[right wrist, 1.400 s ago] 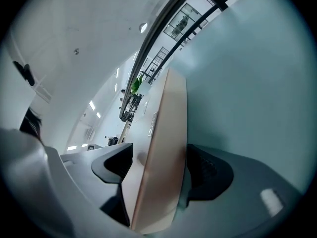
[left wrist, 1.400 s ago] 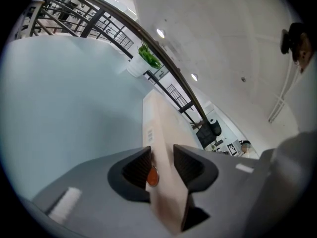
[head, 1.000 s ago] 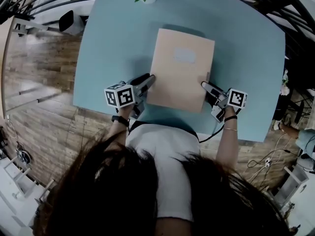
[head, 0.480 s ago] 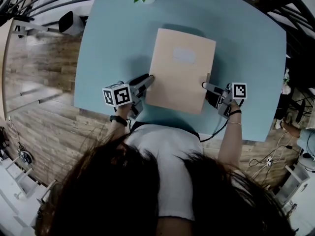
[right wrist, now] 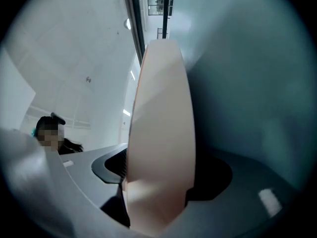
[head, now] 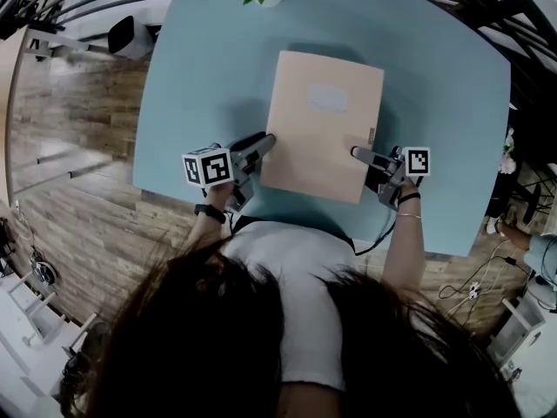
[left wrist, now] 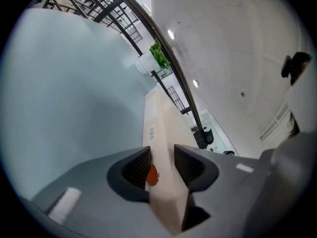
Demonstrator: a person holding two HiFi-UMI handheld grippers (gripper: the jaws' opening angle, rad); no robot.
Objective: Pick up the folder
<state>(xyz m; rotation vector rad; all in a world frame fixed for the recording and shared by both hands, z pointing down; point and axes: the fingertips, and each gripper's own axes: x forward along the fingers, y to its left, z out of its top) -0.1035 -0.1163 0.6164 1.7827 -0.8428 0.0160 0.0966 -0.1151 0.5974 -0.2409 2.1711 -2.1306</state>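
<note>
Folder [head: 322, 124] sits toward the table's [head: 191, 77] near edge, midway along. We have left gripper [head: 261, 143] and right gripper [head: 359, 154] each closed onto a side edge. Grasp looks made; raising it clear is left, we judge.

Head view overhead — gripper views close along folder [head: 322, 124].

The closed, pale peach folder [head: 322, 124], a faint label near its far end, sits lengthwise over the blue surface [head: 200, 59], its long edges pinched by the left tool [head: 265, 139] and right tool [head: 355, 152].
</note>
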